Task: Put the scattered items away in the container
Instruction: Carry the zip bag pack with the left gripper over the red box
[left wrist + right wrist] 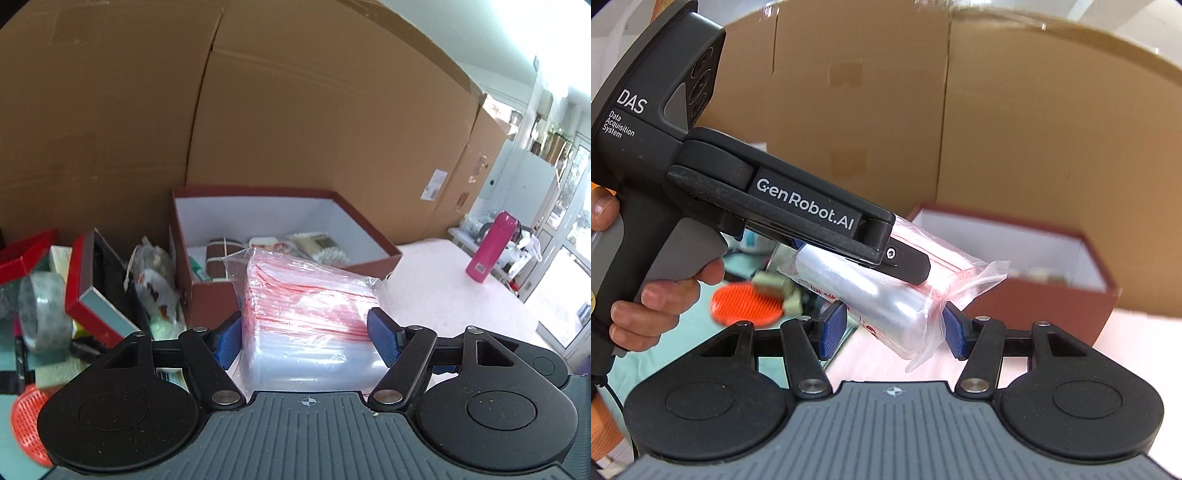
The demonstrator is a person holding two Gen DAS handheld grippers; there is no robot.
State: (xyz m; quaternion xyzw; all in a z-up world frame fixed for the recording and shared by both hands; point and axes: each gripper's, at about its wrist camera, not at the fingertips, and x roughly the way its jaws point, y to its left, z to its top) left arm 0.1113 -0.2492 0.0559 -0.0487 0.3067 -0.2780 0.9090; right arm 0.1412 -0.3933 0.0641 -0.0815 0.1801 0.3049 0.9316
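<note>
Partly hidden, bag pack (306, 325) blocks brown box (295, 229) contents.

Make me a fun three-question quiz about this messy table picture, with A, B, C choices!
1. Where is the pink bottle?
A. inside the red box
B. standing on the table, right of the box
C. in a gripper

2. What colour are the zip strips on the pack of plastic bags?
A. red
B. green
C. black

3. What is the left gripper doing?
A. hanging empty
B. holding tape
C. holding the pack of bags

Answers: 1 B, it stands alone on the pale table. 2 A, red lines stripe the pack. 3 C, both blue pads press its sides.
</note>
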